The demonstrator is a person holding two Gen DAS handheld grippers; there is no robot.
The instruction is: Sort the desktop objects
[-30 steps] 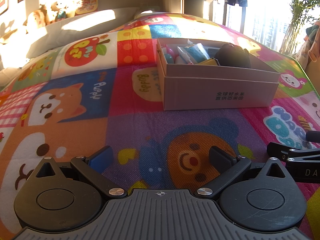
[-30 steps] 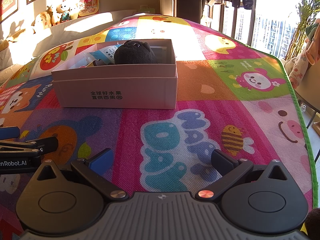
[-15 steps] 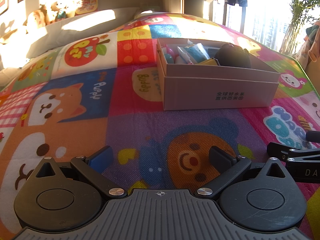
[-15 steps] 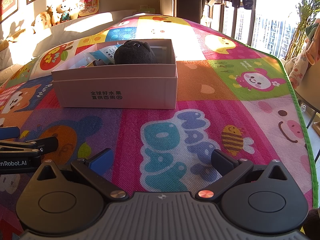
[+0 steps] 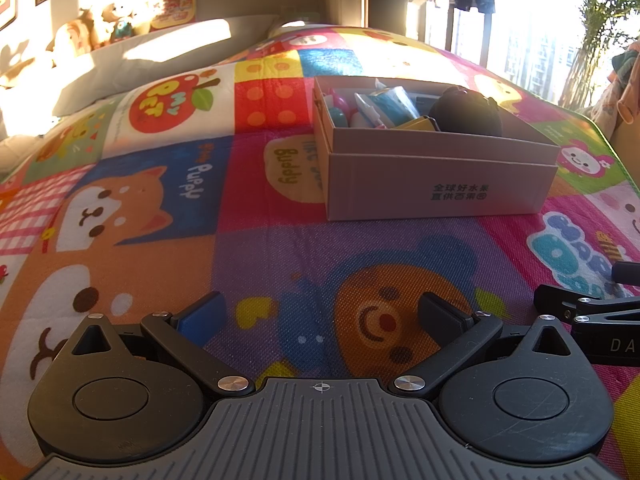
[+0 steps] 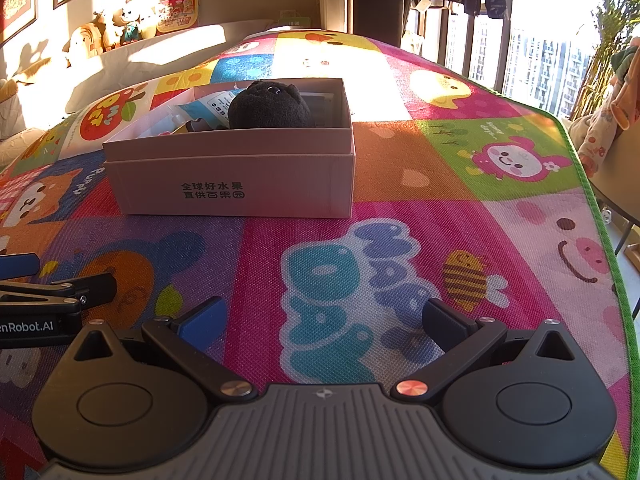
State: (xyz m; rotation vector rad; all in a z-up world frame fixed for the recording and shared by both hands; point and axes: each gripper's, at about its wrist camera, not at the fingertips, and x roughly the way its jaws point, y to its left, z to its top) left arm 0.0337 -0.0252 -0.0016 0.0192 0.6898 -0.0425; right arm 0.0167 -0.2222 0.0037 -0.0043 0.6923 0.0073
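A pale cardboard box (image 5: 440,188) (image 6: 236,184) with printed characters on its front stands on the colourful play mat. Inside it lie a black plush toy (image 5: 466,110) (image 6: 270,106), a blue packet (image 5: 390,106) (image 6: 212,106) and several small items, partly hidden by the walls. My left gripper (image 5: 320,316) is open and empty, low over the mat well short of the box. My right gripper (image 6: 322,318) is also open and empty, to the box's near right. Each gripper shows at the other view's edge, the right gripper (image 5: 592,308) and the left gripper (image 6: 52,292).
The cartoon play mat (image 5: 140,208) (image 6: 460,184) covers the whole surface, and its green edge (image 6: 600,216) runs along the right. A grey cushion (image 5: 160,56) and plush toys (image 6: 112,28) line the back wall. Windows (image 6: 540,68) stand at the back right.
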